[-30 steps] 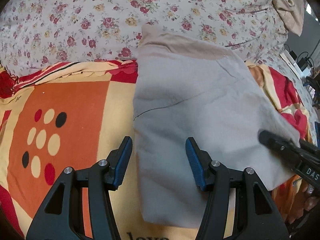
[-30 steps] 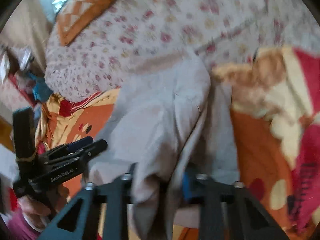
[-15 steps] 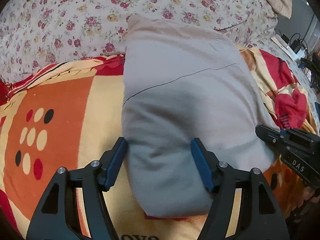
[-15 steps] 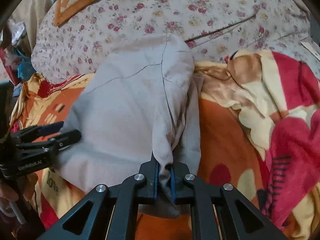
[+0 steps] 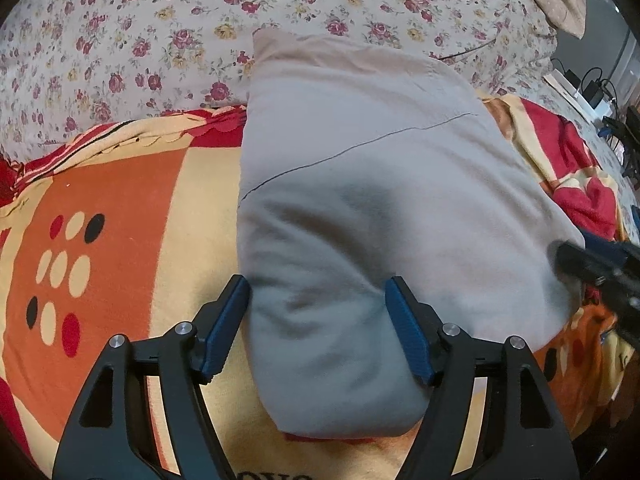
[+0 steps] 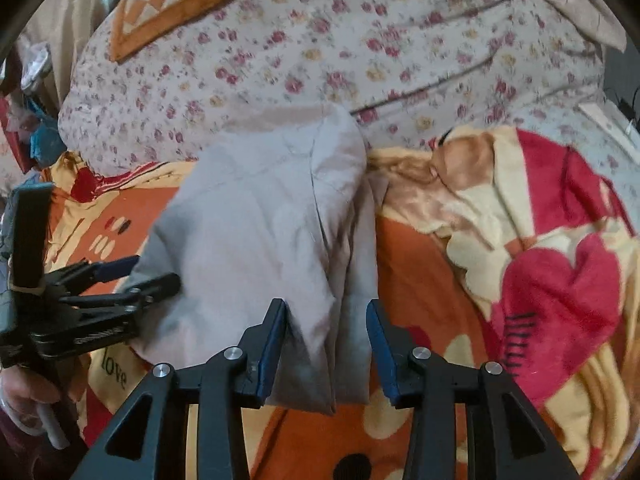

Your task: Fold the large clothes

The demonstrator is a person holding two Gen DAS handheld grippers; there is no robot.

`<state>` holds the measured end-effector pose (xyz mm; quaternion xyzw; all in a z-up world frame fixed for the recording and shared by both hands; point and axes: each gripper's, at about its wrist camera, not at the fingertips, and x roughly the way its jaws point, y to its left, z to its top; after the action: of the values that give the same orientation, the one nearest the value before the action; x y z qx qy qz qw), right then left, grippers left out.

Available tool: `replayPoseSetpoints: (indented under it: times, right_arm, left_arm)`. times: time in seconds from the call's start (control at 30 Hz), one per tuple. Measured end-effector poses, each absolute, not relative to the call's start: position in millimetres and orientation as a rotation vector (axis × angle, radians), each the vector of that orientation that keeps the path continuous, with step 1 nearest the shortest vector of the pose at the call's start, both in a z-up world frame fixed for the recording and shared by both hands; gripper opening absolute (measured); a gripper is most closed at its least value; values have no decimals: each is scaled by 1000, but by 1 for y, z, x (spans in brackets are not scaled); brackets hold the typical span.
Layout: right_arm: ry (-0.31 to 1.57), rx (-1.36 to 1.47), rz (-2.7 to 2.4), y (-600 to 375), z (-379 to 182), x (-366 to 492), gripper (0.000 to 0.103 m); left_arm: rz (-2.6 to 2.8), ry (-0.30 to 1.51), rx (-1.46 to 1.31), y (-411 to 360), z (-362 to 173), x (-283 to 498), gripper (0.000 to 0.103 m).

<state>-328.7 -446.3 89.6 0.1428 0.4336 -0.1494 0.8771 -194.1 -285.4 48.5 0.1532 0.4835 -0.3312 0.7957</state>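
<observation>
A pale grey garment (image 5: 372,200) lies folded into a long pad on the orange and yellow blanket (image 5: 120,200). It also shows in the right wrist view (image 6: 256,232). My left gripper (image 5: 318,308) is open, its jaws astride the near left end of the garment. My right gripper (image 6: 326,320) is open, its jaws either side of the garment's near right fold, not pinching it. The left gripper shows from the side in the right wrist view (image 6: 156,270). The right gripper's tip shows at the right edge of the left wrist view (image 5: 576,258).
A floral quilt (image 5: 200,32) lies behind the garment. A bunched red and cream blanket (image 6: 560,260) lies to the right. An orange checked cushion (image 6: 176,0) sits at the back left. Cables and a power strip (image 5: 588,88) lie off the bed at the right.
My right gripper, shut on the garment's right fold before, has opened and let it go. The garment has settled flat. My left gripper stays open over the left end.
</observation>
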Motion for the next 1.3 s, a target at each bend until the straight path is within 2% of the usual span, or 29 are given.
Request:
replayPoseSetpoints:
  times: [0.27,0.37,0.57,0.7,0.77,0.8,0.83,0.9,1.13,1.2,1.23,1.27,1.3]
  right_arm:
    - [830,287,-199,-426,114,-308,39]
    - [845,284,-190,-427,103,-296,39]
    - [925,409,-231,-462,43,-285,36]
    - [909,397,-232,-467,49,-293,35]
    - [856,423,-248,-478,61,-302,41]
    - [829,445,-252,-484,65,-305,58]
    - [791,479,-258,-494,68,-310,83]
    - [747,543,-259,-508,66,-313,101]
    - [827,660,-124,-526,33,-279,101]
    - [825,679,-88,-524,27,-269,101]
    - [823,693,-68,-524,25,-263,98]
    - [822,702,-59,-524,23,-259,95]
    - [821,716,-49,-524,21,-255,86]
  left_arm:
    - [-717,1046,321,-285,49,-195,71]
    - [-722,1044,321,-285,48,-194,71]
    - [-748,1045,317,-282,49,-194,71]
    - [-808,1100,240,-272,59,-182,71]
    - [-834,1106,170,-265,66,-171,71]
    - [-841,1108,140,-262,69,-165,71]
    - [-844,1117,115,-260,69,-158,72]
    - [-846,1152,75,-259,64,-144,72]
    - [-861,1281,-47,-265,32,-110,72]
    - [-877,1284,-45,-271,29,-110,77]
    - [-874,1282,-32,-274,27,-110,82]
    - [-869,1279,-24,-277,25,-111,82]
    - [-867,1279,-18,-280,23,-111,82]
